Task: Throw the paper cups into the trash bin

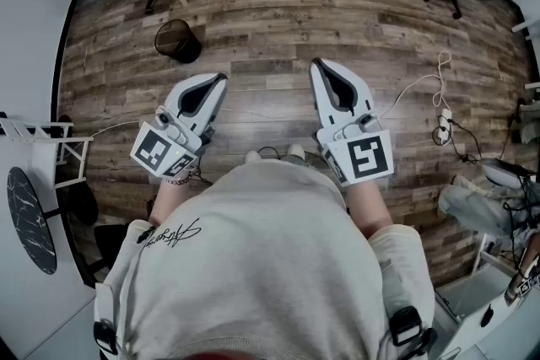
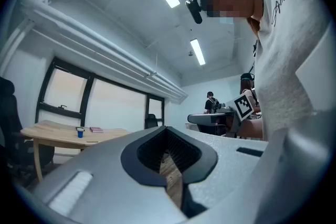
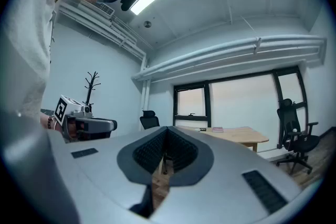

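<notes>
Brown wood-grain planks cover the floor (image 1: 278,21). The bin (image 1: 178,40) is black mesh. The left gripper (image 1: 223,78) and right gripper (image 1: 317,62) are pale grey with black-and-white square markers. The shirt (image 1: 261,265) is beige.

Hand-held gripper (image 2: 167,132) jaws together, desk (image 2: 63,136) beyond

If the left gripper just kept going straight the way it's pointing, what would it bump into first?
Nothing close: the left gripper points level across open floor, passing right of the black bin. Farther on, probably the wooden table or the chair by the window; depth is unclear.
</notes>
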Demonstrator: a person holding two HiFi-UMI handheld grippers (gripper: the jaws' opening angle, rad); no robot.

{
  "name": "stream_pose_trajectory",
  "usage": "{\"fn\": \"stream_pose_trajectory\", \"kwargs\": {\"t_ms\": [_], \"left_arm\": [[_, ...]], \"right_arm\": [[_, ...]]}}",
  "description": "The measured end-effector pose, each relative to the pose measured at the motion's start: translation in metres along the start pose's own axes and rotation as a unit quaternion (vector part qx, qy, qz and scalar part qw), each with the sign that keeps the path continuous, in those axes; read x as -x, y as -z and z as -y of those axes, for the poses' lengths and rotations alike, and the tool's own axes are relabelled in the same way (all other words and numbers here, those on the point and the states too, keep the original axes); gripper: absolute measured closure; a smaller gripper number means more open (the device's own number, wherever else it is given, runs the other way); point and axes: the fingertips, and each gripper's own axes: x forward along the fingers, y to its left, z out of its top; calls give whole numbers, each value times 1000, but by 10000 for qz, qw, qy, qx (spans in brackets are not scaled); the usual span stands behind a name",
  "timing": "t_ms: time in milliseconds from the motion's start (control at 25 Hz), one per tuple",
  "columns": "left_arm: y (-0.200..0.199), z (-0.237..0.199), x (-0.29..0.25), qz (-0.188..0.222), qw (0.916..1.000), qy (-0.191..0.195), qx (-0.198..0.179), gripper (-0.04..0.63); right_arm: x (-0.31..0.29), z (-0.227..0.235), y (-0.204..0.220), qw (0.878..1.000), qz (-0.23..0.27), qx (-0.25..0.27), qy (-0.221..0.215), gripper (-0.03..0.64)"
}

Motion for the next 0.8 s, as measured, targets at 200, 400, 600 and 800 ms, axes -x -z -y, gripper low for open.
{"fn": "stream_pose_trajectory", "kwargs": {"t_ms": [200, 400, 600, 800], "left_arm": [[2, 2, -1, -9, 10000, -34, -6, 592], [-1, 3, -2, 38, 9999, -92, 33, 592], [-1, 3, -2, 62, 9999, -122, 68, 592], [1, 4, -3, 32, 9998, -182, 71, 592]], "right_arm": [[2, 2, 5, 10000, -48, 27, -28, 607], [2, 0, 6, 9999, -77, 3, -69, 607], [2, -1, 7, 9999, -61, 16, -95, 607], [6, 5, 4, 9999, 32, -108, -50, 607]]}}
